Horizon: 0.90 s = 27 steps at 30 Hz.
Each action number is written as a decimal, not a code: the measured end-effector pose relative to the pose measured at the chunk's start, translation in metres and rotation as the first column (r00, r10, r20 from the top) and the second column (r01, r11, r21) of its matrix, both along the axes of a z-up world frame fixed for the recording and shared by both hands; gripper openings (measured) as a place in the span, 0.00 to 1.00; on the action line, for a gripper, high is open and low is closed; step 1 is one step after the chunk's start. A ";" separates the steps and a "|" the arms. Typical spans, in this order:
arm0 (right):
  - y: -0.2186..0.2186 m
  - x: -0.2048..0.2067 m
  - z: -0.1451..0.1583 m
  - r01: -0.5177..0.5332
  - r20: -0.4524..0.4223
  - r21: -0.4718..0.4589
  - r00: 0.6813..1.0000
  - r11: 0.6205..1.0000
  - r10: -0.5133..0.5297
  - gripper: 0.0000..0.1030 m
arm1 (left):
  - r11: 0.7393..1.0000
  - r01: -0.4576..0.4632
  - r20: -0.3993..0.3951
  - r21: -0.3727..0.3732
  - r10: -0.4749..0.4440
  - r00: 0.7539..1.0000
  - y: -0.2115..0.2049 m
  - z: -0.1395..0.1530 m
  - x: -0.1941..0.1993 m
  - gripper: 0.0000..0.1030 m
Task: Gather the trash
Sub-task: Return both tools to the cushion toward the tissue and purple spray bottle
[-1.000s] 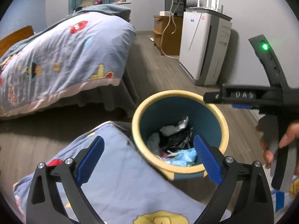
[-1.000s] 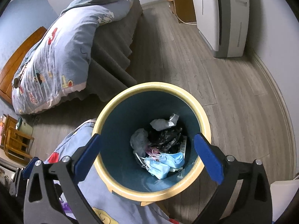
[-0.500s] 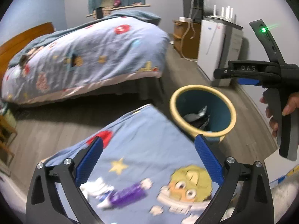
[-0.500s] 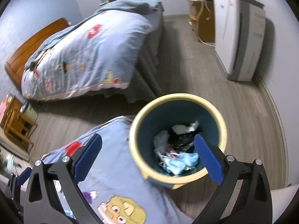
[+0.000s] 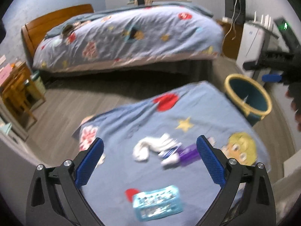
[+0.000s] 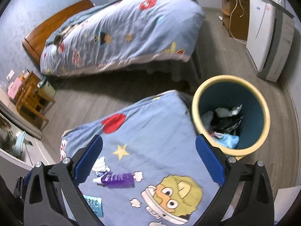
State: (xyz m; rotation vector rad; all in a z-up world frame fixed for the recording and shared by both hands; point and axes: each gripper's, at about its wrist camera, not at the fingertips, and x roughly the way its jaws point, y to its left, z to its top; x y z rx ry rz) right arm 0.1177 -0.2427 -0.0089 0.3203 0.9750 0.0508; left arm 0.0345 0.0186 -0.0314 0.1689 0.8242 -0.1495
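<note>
With both grippers' fingers spread wide and empty, lower the left gripper (image 5: 150,160) squarely over the crumpled white tissue (image 5: 148,147), near the purple wrapper (image 5: 189,153)

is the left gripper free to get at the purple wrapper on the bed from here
Probably yes. The left gripper is open and empty, and the purple wrapper lies bare on the cover just ahead between its fingers; only a white wad lies beside it.

Three bits of trash on the bedspread (image 5: 216,116) (tissue (image 5: 150,147), purple wrapper (image 5: 188,153), blue packet (image 5: 157,205)), one bin (image 5: 230,90).
</note>
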 end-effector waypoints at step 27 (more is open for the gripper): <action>0.102 0.017 -0.156 -0.052 -0.431 0.182 0.893 0.982 0.127 0.76 | 0.988 -0.149 -0.165 0.031 0.152 0.974 0.042 -0.061 0.054 0.95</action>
